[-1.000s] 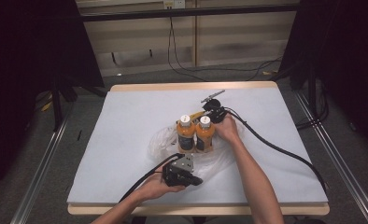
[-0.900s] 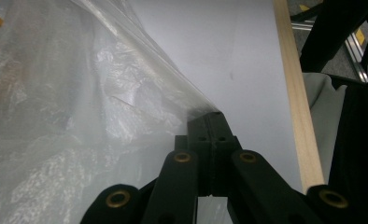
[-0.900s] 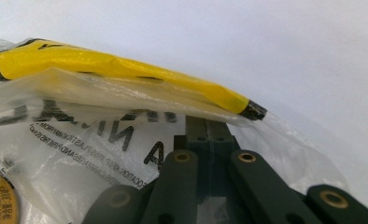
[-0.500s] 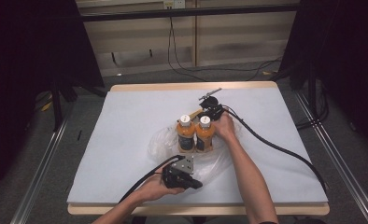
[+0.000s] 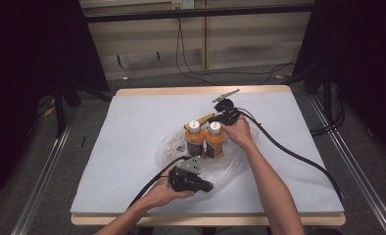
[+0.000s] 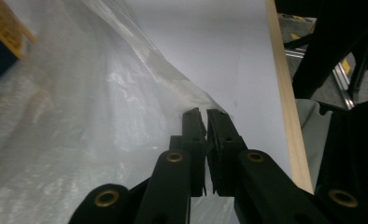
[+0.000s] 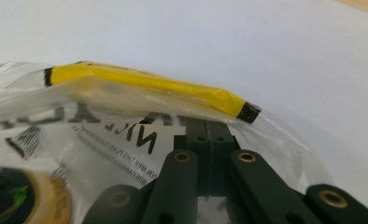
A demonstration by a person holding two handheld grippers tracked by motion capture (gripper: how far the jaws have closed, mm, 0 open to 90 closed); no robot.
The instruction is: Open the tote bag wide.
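Two orange bottles point(image 5: 196, 141) point(image 5: 215, 140) with white caps stand side by side inside a clear plastic bag point(image 5: 167, 148) at mid-table. My right gripper point(image 5: 215, 117) reaches in from the bag's far side. It is shut on the film point(image 7: 126, 135) just under the yellow zip strip point(image 7: 145, 81); the jaws point(image 7: 209, 128) meet with the plastic pinched. My left gripper point(image 5: 209, 186) lies at the bag's near edge. Its jaws point(image 6: 205, 116) have just been opening and stand a sliver apart, with the bag's edge point(image 6: 79, 116) at their tips.
The white table cover point(image 5: 132, 122) has a wooden rim point(image 6: 285, 93). Black cables point(image 5: 289, 152) trail from both grippers across the table. A bottle's top point(image 7: 28, 196) shows through the film. Dark stands and rails flank the table.
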